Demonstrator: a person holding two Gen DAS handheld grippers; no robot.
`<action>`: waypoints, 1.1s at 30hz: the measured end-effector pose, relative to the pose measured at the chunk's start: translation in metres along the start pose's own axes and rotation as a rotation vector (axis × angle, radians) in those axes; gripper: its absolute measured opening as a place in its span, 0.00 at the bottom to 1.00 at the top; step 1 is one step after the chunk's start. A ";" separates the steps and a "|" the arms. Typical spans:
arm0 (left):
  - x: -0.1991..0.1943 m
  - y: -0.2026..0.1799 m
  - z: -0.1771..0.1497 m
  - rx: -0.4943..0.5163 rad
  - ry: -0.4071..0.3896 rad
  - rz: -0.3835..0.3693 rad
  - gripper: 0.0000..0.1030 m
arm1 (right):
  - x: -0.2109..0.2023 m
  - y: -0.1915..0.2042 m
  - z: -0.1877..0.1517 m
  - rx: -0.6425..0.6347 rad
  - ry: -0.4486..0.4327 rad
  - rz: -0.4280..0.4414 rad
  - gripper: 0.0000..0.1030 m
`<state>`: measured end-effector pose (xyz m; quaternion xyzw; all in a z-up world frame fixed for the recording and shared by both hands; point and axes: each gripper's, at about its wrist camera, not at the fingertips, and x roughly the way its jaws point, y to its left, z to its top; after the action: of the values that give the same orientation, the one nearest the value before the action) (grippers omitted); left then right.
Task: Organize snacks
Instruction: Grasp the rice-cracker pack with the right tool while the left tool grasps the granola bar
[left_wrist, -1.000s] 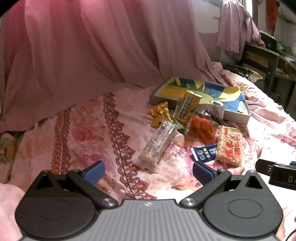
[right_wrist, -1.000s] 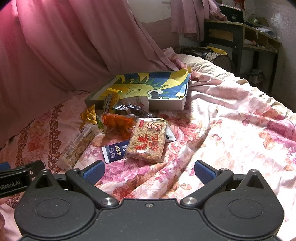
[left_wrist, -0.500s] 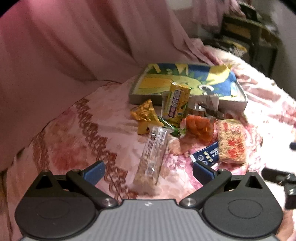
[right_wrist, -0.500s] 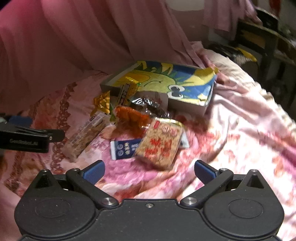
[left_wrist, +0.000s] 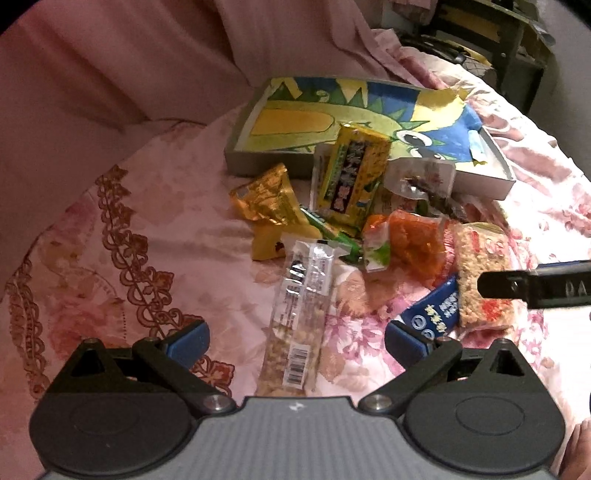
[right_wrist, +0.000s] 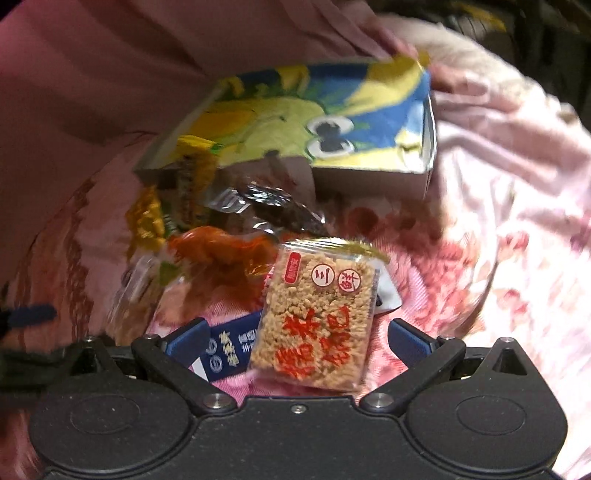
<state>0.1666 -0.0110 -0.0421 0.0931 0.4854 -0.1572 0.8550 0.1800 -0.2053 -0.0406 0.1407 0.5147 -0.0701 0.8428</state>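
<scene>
Pink bedspread (left_wrist: 192, 236); left gripper (left_wrist: 297, 338) over nut bar (left_wrist: 301, 314), right gripper (right_wrist: 297, 338) over rice cracker (right_wrist: 317, 321), both jaws spread, empty.

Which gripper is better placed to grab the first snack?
Likely right. The right gripper is open with the rice cracker pack between its fingers. The left gripper is also open around the clear bar, so it is a close second.
</scene>
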 end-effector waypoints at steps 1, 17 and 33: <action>0.003 0.003 -0.001 -0.006 -0.001 -0.004 1.00 | 0.004 0.001 0.002 0.011 0.010 -0.009 0.99; 0.043 0.025 0.003 -0.050 0.098 0.011 0.99 | 0.043 -0.023 -0.003 0.103 0.065 0.015 0.97; 0.045 0.019 -0.010 -0.157 0.205 -0.068 0.39 | 0.034 -0.001 -0.021 0.057 0.086 0.021 0.73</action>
<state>0.1876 0.0021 -0.0860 0.0252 0.5839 -0.1372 0.7998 0.1777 -0.1989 -0.0795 0.1731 0.5467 -0.0696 0.8162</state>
